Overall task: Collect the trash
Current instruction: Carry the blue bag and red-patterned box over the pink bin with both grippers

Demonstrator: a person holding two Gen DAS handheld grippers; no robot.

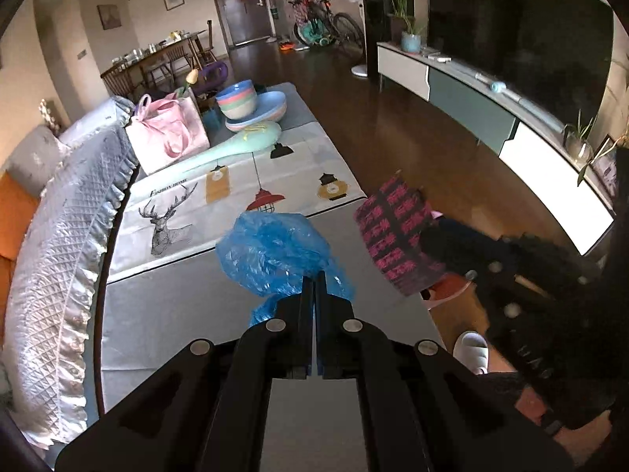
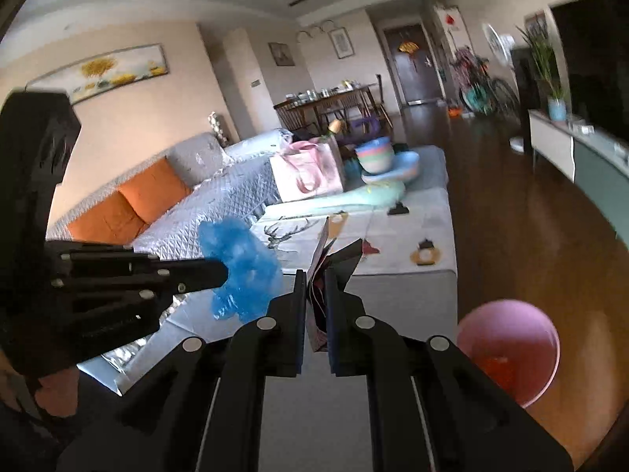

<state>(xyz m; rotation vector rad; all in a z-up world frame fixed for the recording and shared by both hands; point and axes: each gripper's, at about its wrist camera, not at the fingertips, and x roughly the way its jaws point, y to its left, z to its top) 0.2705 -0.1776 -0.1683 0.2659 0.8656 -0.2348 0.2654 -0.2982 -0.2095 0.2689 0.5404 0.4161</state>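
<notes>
My left gripper (image 1: 314, 275) is shut on a crumpled blue plastic bag (image 1: 271, 251) and holds it above the grey table (image 1: 177, 314). The bag also shows in the right wrist view (image 2: 240, 259), at the tip of the left gripper (image 2: 224, 273). My right gripper (image 2: 315, 275) is shut on a black and pink patterned wrapper (image 2: 334, 259), held up over the table's edge. In the left wrist view the wrapper (image 1: 393, 236) hangs from the right gripper (image 1: 426, 242) at the right. A pink bin (image 2: 507, 350) stands on the floor below right, with something orange inside.
A printed cloth (image 1: 236, 192) covers the table's middle. Beyond it lie a mint green spoon-shaped thing (image 1: 236, 145), a pink bag (image 1: 169, 129) and stacked bowls (image 1: 251, 104). A quilted sofa (image 1: 63, 236) runs along the left. A TV cabinet (image 1: 491, 114) lines the right wall.
</notes>
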